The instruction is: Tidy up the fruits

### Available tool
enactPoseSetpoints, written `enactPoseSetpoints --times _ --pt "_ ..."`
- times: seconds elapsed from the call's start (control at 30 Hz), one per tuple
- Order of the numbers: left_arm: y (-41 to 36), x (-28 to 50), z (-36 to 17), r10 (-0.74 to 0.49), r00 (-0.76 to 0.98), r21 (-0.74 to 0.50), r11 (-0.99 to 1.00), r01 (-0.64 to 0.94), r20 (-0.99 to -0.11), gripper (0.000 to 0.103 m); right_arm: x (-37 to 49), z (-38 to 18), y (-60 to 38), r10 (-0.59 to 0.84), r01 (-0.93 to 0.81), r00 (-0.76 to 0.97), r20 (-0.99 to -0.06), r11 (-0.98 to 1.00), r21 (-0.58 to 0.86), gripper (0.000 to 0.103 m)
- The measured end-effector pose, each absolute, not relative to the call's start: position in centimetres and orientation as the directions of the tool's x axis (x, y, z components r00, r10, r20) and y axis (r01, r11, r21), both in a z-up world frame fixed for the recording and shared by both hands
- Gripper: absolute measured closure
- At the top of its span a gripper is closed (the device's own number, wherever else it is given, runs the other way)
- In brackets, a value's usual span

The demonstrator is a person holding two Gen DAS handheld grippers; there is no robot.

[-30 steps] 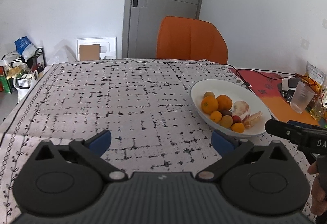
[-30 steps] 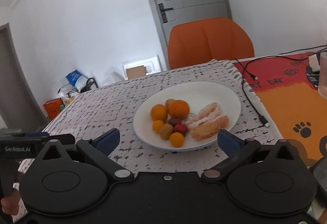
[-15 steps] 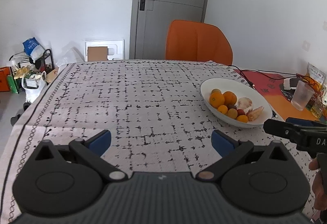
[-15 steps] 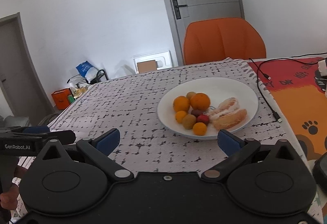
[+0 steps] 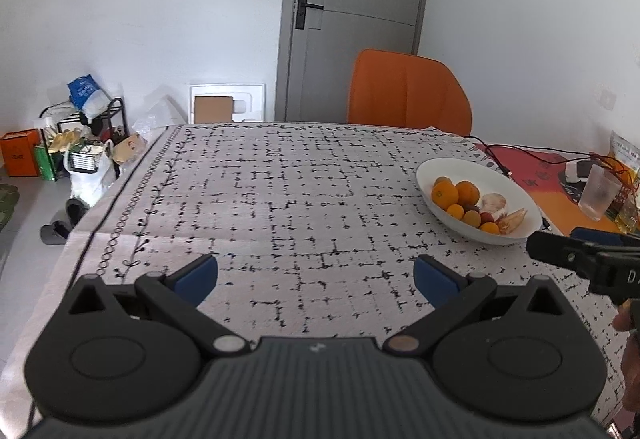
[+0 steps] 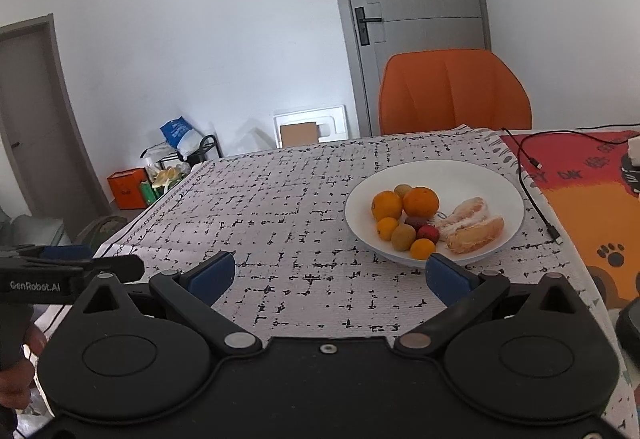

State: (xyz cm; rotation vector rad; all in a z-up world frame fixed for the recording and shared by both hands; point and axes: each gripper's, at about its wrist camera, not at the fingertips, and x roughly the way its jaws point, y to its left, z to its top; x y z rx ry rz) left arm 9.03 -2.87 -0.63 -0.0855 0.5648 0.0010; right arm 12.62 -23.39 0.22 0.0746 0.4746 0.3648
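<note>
Patterned tablecloth (image 5: 280, 199) covers most of the table; orange chair (image 6: 454, 91) at far edge, grey door (image 5: 360, 19) behind it; red/orange mat (image 6: 592, 191) on the right w/ a black cable (image 6: 536, 195) lying just beside the white plate (image 6: 440, 175); clear plastic cup (image 5: 598, 193) farther right; floor clutter by the wall on the left, incl. an orange box (image 6: 128, 189). Nothing sits btwn either gripper and the plate.

Fruit all on the plate, right-centre of the table: 2 large oranges (image 6: 420, 202), 3 small orange fruits (image 6: 387, 227), 2 brownish kiwi-like ones (image 6: 403, 237), 1 red fruit (image 6: 428, 233), 1 dark one beside it, 2 peeled pomelo pieces (image 6: 474, 235).

Left gripper (image 5: 316, 275) spread wide, empty, over bare cloth; right gripper (image 6: 330, 275) likewise spread, empty, its right pad just short of the plate rim.

Vs 0.5 s ago: both grippers have pulled back a bit; plate looks smaller and farther off in the left view; fruit unmoved.
</note>
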Motion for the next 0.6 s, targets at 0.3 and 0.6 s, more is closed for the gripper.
enactPoseSetpoints --times 0.3,0.6 --pt "-2.3 6.9 -0.1 -0.017 0.858 -0.068 0.997 -0.021 -0.513 0.0 11.1 0.4 -23.0 0.358 -0.326 0.831 -0.425 0.934 0.149 0.0" --pt "-1.9 5.9 -0.3 -0.012 0.863 -0.073 0.997 -0.03 -0.506 0.0 10.1 0.4 -22.8 0.356 -0.332 0.828 -0.434 0.934 0.132 0.0"
